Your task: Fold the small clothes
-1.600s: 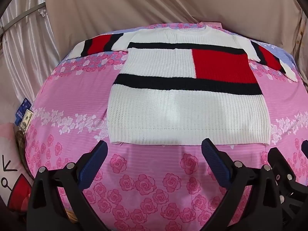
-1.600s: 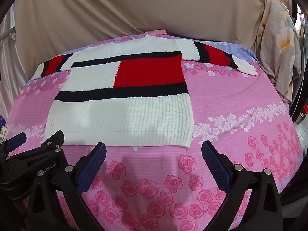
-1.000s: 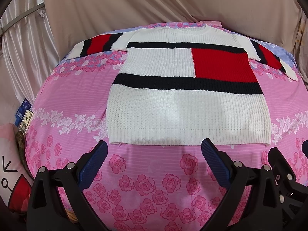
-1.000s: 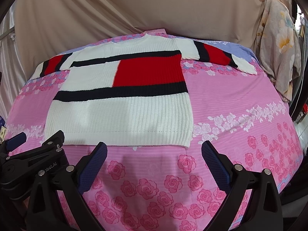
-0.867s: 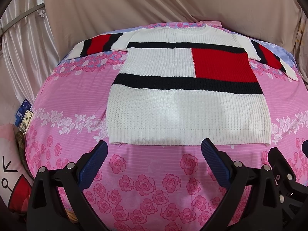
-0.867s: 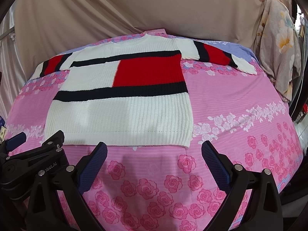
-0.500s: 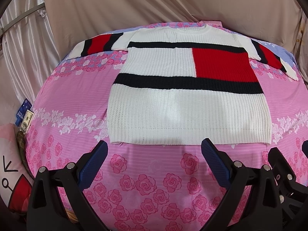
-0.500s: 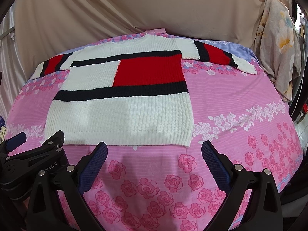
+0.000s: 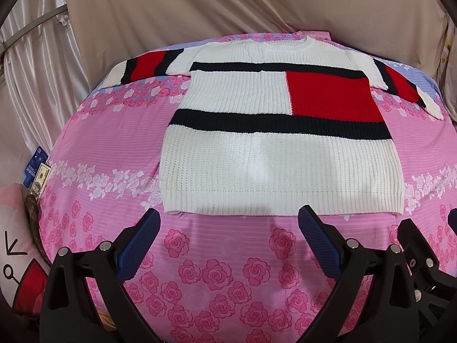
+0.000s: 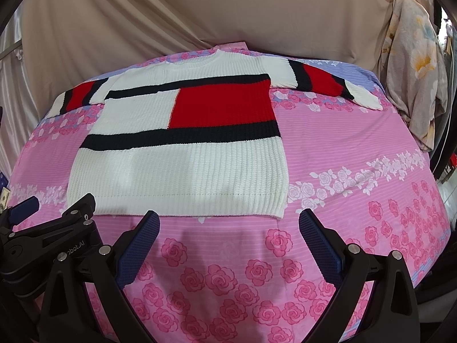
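Nothing has shifted since the earlier frames: both grippers hover side by side above the near edge of the pink rose-print bedsheet point(image 9: 85, 143), just short of the sweater's hem. Left gripper point(image 9: 228, 243) and right gripper point(image 10: 228, 243) stand spread wide, holding nothing. The knitted sweater point(image 9: 280, 157) (white, with navy bands and a red block) lies flat, sleeves outstretched.

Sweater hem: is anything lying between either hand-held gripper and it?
Nothing visible. Only bare pink sheet lies between the open left hand-held gripper and the sweater hem, and likewise ahead of the open right hand-held gripper. The sweater lies flat, sleeves spread, with nothing on it.
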The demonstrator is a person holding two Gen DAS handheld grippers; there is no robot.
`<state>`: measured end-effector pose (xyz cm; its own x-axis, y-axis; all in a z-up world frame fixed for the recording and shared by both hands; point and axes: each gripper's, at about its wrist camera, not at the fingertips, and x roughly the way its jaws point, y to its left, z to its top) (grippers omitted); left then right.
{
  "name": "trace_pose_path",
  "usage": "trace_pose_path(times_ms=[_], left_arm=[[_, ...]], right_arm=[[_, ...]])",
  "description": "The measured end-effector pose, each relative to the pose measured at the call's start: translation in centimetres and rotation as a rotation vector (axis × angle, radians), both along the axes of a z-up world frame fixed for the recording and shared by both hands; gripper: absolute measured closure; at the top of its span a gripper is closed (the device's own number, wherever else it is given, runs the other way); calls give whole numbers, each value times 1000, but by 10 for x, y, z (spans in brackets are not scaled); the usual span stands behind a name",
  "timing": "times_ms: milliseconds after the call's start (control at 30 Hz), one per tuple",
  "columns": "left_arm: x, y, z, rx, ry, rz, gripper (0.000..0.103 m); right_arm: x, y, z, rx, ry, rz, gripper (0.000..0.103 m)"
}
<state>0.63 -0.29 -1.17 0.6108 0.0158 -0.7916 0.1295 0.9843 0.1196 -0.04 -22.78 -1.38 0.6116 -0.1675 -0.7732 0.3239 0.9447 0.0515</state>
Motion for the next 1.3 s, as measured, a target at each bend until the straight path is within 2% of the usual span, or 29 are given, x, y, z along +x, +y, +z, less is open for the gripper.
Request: trace_pose_path(times_ms=[1133, 1300], left_arm=[[1, 2, 0, 5, 5, 0, 8], [11, 5, 1, -26, 23, 7, 8]], right_arm=[[7, 4, -5, 3, 5, 0, 6], [15, -9, -16, 96, -1, 24, 7]])
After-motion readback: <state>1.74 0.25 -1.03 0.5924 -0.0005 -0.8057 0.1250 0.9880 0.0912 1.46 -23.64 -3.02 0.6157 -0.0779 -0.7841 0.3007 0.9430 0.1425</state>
